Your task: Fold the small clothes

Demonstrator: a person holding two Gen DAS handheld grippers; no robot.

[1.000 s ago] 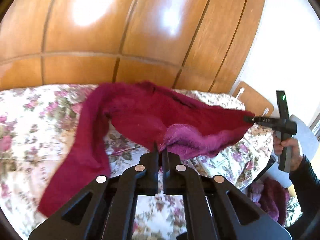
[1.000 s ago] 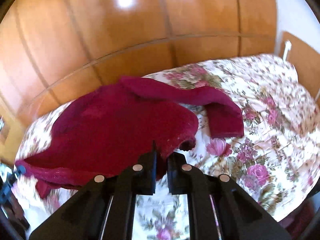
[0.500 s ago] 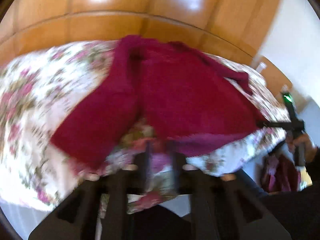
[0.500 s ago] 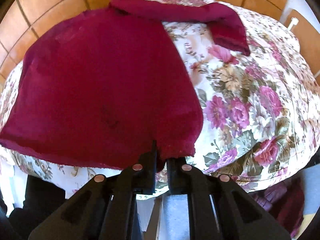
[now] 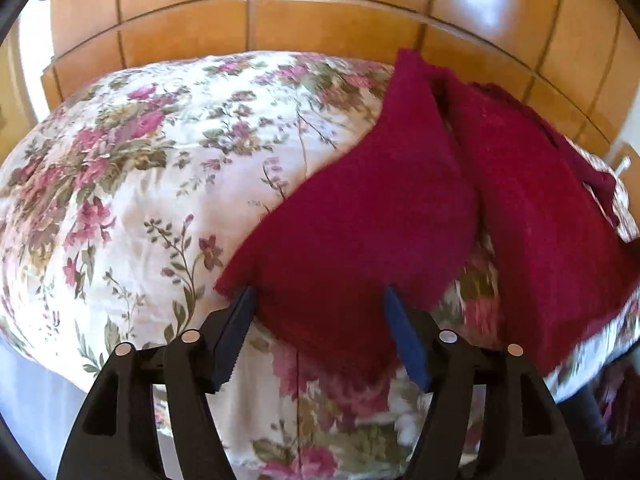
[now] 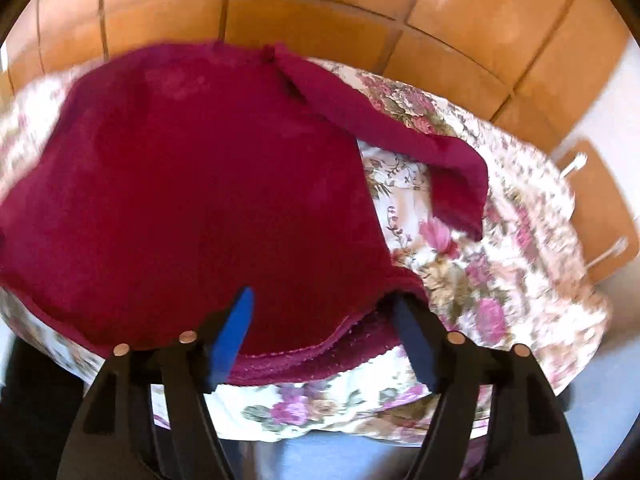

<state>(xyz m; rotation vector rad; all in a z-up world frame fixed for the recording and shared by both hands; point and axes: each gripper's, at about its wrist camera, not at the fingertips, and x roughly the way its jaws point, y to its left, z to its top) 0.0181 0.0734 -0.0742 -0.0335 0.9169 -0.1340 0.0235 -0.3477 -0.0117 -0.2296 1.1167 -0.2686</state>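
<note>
A dark red knit sweater (image 6: pixel 208 184) lies spread flat on a floral bedspread (image 6: pixel 500 280). In the left wrist view one sleeve (image 5: pixel 372 220) runs toward me, with the body (image 5: pixel 536 208) to its right. My left gripper (image 5: pixel 318 294) hovers over the sleeve's cuff, its jaws opening, and the cloth lies loose between the blue pads (image 5: pixel 236 328). Above the sweater's lower hem corner my right gripper (image 6: pixel 324 296) is also opening; the fabric under it is not pinched. The other sleeve (image 6: pixel 404 128) lies out to the right.
A wooden panelled wall (image 5: pixel 320 8) stands behind the bed. The floral bedspread (image 5: pixel 140 184) stretches away to the left of the sweater. A wooden board with white handles (image 6: pixel 592 208) stands at the bed's right side. The bed's near edge drops off below both grippers.
Both grippers were shut on the lifted sweater; they came down, laid it flat on the bedspread and let go, the jaws now apart.
</note>
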